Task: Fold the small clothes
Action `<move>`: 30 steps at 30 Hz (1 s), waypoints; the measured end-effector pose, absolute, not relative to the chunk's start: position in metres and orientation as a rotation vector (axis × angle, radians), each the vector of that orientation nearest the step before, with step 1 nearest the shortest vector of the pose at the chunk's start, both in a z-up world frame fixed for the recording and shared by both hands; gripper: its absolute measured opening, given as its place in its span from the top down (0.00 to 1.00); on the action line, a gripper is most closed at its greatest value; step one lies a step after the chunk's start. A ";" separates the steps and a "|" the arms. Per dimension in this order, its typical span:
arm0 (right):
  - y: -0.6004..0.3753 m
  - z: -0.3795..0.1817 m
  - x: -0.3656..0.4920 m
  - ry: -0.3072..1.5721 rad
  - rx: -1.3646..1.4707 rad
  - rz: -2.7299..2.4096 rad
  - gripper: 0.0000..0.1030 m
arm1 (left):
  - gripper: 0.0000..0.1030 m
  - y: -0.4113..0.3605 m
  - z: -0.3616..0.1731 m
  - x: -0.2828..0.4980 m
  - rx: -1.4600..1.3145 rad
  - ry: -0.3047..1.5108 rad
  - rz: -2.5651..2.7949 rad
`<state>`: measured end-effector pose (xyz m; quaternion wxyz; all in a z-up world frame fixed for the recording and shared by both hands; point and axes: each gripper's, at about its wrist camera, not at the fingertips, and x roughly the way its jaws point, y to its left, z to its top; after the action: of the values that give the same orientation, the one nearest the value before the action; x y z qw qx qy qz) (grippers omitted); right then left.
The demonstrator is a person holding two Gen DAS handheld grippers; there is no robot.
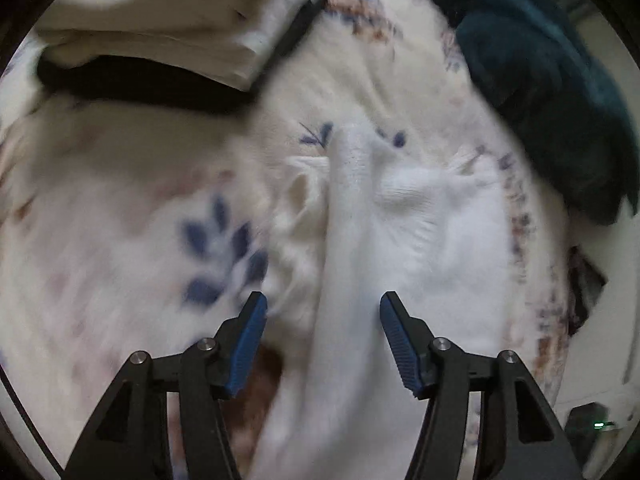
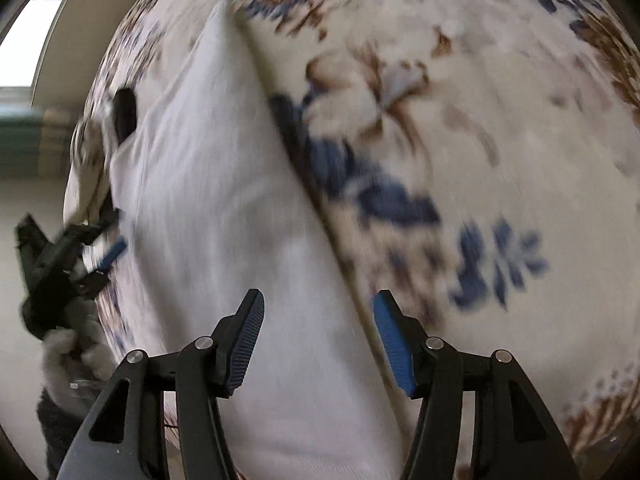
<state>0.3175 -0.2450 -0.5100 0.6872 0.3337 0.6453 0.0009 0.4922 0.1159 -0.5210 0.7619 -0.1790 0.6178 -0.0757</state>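
A white garment (image 1: 400, 224) lies spread on a floral bedspread (image 1: 120, 200), with a long folded strip running down the middle of the left wrist view. My left gripper (image 1: 324, 320) hovers open over that strip, its blue pads clear of the cloth. In the right wrist view the same white garment (image 2: 224, 208) shows a straight folded edge against the bedspread (image 2: 480, 120). My right gripper (image 2: 318, 316) stands open above that edge with nothing gripped. At the far left a blurred blue pad (image 2: 114, 252) of the left gripper shows, held by a hand in a grey sleeve (image 2: 68, 356).
A folded cream stack (image 1: 160, 20) rests on a black item (image 1: 132, 84) at the back left. A dark teal garment (image 1: 540, 80) is heaped at the back right. A small black object (image 2: 124, 116) lies at the bed's left edge, with floor (image 2: 24, 208) beyond it.
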 end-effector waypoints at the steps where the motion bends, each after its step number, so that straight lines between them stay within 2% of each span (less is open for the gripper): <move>1: -0.251 -0.514 0.327 1.437 0.774 0.000 0.42 | 0.46 0.113 -0.527 0.496 -0.389 1.340 -0.173; 3: -0.260 -0.530 0.339 1.433 0.818 -0.027 0.42 | 0.68 0.111 -0.526 0.499 -0.446 1.277 -0.235; 4: -0.260 -0.532 0.343 1.434 0.832 -0.028 0.42 | 0.74 0.110 -0.522 0.499 -0.476 1.269 -0.271; 5: -0.260 -0.535 0.348 1.434 0.839 -0.026 0.42 | 0.75 0.112 -0.517 0.497 -0.535 1.242 -0.324; 7: -0.254 -0.540 0.358 1.438 0.834 -0.028 0.42 | 0.75 0.122 -0.509 0.493 -0.735 1.174 -0.475; 9: -0.251 -0.543 0.363 1.445 0.822 -0.014 0.42 | 0.75 0.140 -0.531 0.491 -0.948 1.206 -0.517; 12: -0.234 -0.549 0.374 1.461 0.789 -0.009 0.42 | 0.69 0.171 -0.565 0.490 -1.015 1.280 -0.381; 15: -0.233 -0.546 0.380 1.474 0.773 -0.001 0.42 | 0.48 0.188 -0.567 0.490 -1.048 1.301 -0.344; 16: -0.230 -0.545 0.386 1.471 0.771 0.003 0.42 | 0.44 0.189 -0.560 0.490 -1.027 1.297 -0.340; 20: -0.247 -0.533 0.380 1.453 0.762 0.019 0.42 | 0.44 0.181 -0.523 0.490 -0.851 1.239 -0.327; 24: -0.255 -0.534 0.385 1.441 0.805 0.012 0.42 | 0.44 0.138 -0.535 0.513 -0.635 1.311 -0.324; 28: -0.258 -0.538 0.388 1.448 0.804 0.007 0.42 | 0.47 0.113 -0.547 0.517 -0.697 1.280 -0.426; 30: -0.256 -0.537 0.388 1.446 0.805 0.030 0.42 | 0.55 0.114 -0.544 0.519 -0.824 1.217 -0.528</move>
<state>0.3884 -0.2556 -0.5369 0.6768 0.3579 0.6432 0.0133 0.5186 0.1141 -0.5435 0.7103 -0.3715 0.5486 -0.2378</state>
